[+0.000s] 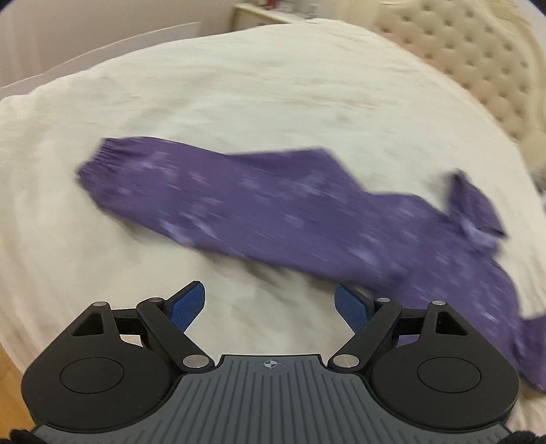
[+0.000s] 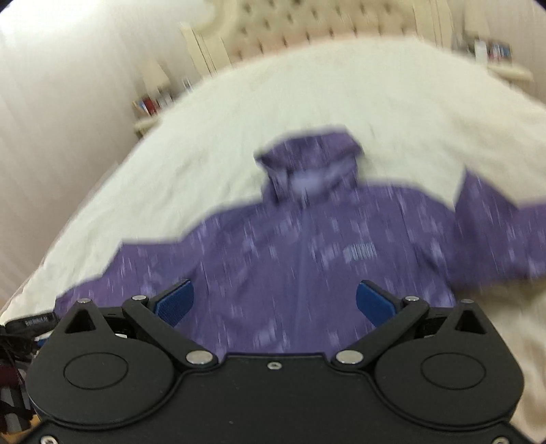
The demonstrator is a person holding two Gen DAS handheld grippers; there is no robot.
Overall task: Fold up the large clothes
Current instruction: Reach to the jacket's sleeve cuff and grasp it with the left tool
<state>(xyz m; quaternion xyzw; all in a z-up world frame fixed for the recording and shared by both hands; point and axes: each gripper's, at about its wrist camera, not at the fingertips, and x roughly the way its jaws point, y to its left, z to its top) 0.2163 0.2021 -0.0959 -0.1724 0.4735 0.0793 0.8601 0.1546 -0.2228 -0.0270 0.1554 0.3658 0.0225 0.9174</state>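
A wide bed covered in a cream bedspread fills most of both views, with a tufted cream headboard standing at its far end. Spread on the bedspread is a purple jacket with a paler speckled print, lying front up, its hood toward the headboard and a zip line running down the middle of the chest. In the left wrist view one long sleeve stretches flat across the bedspread, ending in a gathered cuff, while the jacket body trails off toward the lower right edge. In the right wrist view the other sleeve is bent over at the right side of the jacket. A small pale printed mark sits on the chest, too blurred to read. A low shelf with small items stands beside the bed at the left wall, its contents too smeared to name. The left gripper hangs above bare bedspread just beside the sleeve, its blue-padded fingers spread wide and holding nothing. The right gripper hovers over the jacket's lower front, likewise released, gripping nothing.
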